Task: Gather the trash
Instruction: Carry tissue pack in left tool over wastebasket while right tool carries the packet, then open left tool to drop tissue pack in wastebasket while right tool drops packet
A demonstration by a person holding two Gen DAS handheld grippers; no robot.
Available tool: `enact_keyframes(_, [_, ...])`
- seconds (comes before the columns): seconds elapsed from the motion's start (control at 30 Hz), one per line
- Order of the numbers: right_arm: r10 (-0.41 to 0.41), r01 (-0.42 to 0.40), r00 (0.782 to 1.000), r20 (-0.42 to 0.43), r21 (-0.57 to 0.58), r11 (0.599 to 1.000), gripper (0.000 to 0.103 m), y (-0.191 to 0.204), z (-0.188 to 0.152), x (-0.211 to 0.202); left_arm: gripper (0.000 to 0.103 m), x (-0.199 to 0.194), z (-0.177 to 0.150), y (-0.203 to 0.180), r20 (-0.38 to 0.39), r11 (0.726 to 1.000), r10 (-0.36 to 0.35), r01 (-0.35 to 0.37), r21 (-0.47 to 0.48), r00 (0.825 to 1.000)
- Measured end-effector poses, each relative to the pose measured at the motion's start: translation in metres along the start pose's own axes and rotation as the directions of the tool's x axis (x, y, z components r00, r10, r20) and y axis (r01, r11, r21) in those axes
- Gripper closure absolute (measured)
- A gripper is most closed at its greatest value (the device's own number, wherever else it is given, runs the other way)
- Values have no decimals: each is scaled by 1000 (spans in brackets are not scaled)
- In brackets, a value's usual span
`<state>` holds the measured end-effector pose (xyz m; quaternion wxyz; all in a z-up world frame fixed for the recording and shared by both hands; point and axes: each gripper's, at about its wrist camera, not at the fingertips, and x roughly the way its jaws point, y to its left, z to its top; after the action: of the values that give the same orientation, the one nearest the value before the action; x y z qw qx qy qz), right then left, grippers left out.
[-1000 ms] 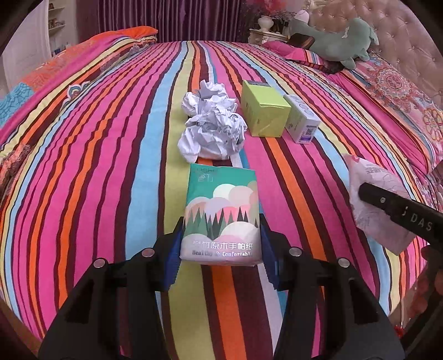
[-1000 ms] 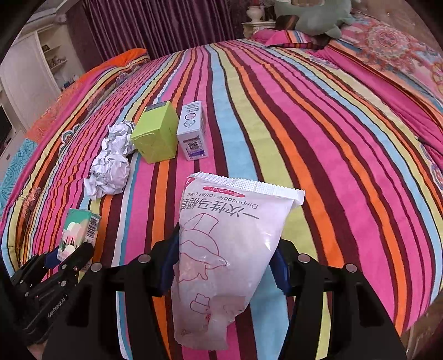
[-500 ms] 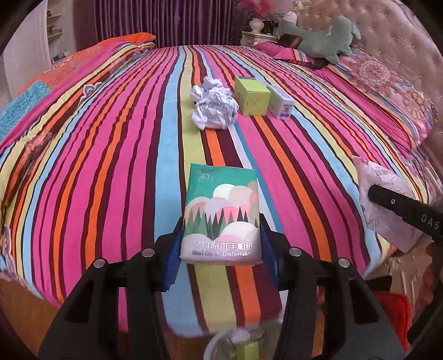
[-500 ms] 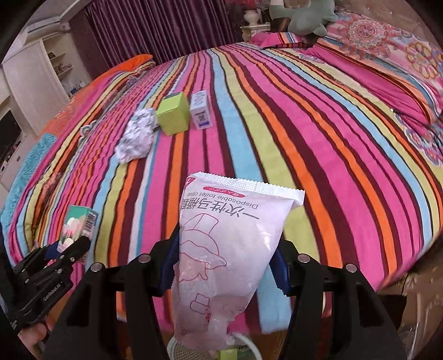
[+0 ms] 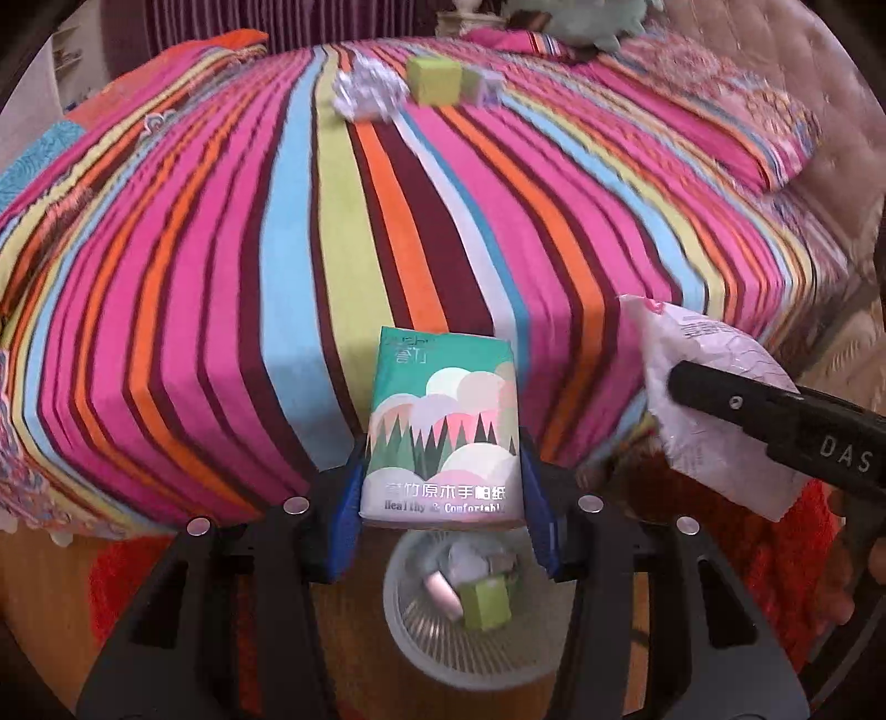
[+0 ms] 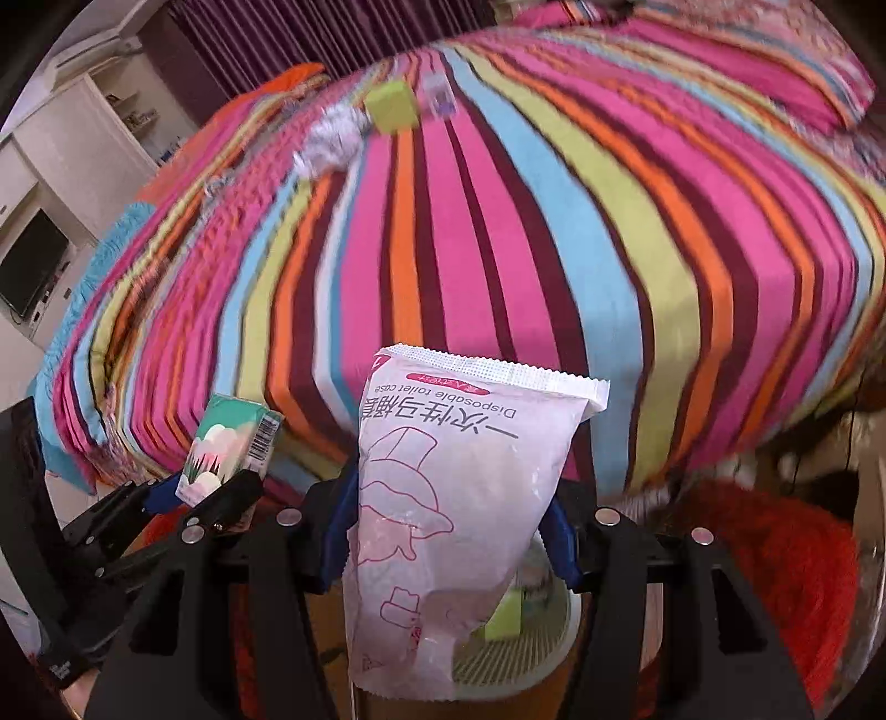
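Pulling back off the bed (image 5: 387, 232), both grippers now hang over the wastebasket (image 5: 421, 653) at 6 o'clock, the left gripper (image 5: 441, 498) pinching the tissue pack (image 5: 443, 432) and the right gripper (image 6: 451, 526) the toilet-cover packet (image 6: 459, 498), ready to drop.

bed (image 5: 343, 232): striped cover | curtains (image 6: 310, 33): purple (drawn) | floor (image 5: 50, 576): wood | rug (image 6: 786, 559): red
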<state>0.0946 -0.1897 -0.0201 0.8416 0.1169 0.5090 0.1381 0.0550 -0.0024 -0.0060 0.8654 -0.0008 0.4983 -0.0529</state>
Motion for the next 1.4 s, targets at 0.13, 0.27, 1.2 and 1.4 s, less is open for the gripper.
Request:
enact_keyframes(0.13, [6,-1,996,-86,60,998,49,-7,-21,16,54,17,-24,-2,-78,1000,-7,6,-10,997])
enact_keyframes(0.27, [32,-9,982,-186,122,993,49,-16,-45,35,54,42,-44,2,-206,997,-57,44,-68,977])
enact_keyframes(1.2, [-10,184,787,-617,219,958,49,-41,-113,147,54,156,-97,-15,-638,999,-21,-6,-40,770])
enact_keyframes(1.4, [-18,192,768,-640,204,960,49,-40,-118,157,54,165,-104,-17,-668,999,-19,-8,-38,744])
